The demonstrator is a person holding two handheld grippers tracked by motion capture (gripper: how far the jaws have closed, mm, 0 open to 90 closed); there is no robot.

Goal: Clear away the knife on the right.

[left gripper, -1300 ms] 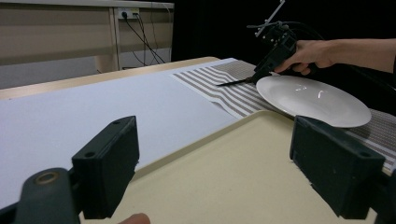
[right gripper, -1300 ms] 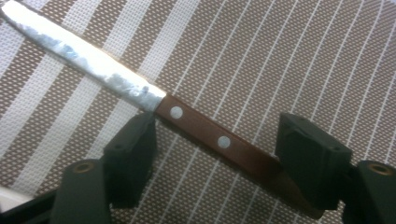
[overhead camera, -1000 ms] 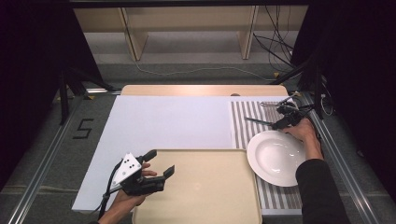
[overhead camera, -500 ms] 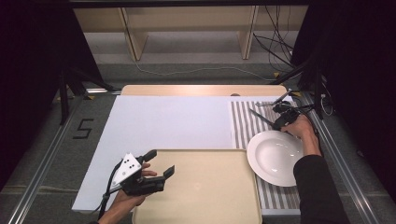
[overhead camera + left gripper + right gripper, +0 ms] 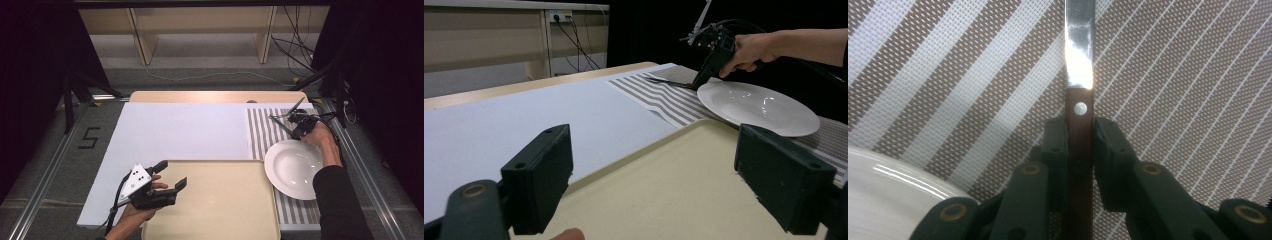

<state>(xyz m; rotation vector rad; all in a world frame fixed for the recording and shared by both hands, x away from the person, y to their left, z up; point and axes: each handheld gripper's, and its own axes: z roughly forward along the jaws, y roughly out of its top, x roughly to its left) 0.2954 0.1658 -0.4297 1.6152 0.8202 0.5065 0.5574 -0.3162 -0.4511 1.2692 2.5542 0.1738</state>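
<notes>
The right claw [image 5: 1079,135] has just been closing and now grips the brown wooden handle of a steel-bladed knife [image 5: 1079,75], which lies on the brown-and-white striped woven placemat [image 5: 1188,65] beside the round white plate [image 5: 294,169]. The left claw [image 5: 169,176] stands open over the beige rectangular tray [image 5: 220,205].

The right gripper [image 5: 291,127] sat at the far right, tilted steeply down, the right hand [image 5: 320,136] wrapped around its grip and a dark-sleeved forearm [image 5: 337,200] running back to the near edge. Its jaws had just been closing and now pinched in tight together. The left gripper [image 5: 170,176] lay low and level near the front, jaws spread wide, left hand [image 5: 137,210] cradling it from below.
</notes>
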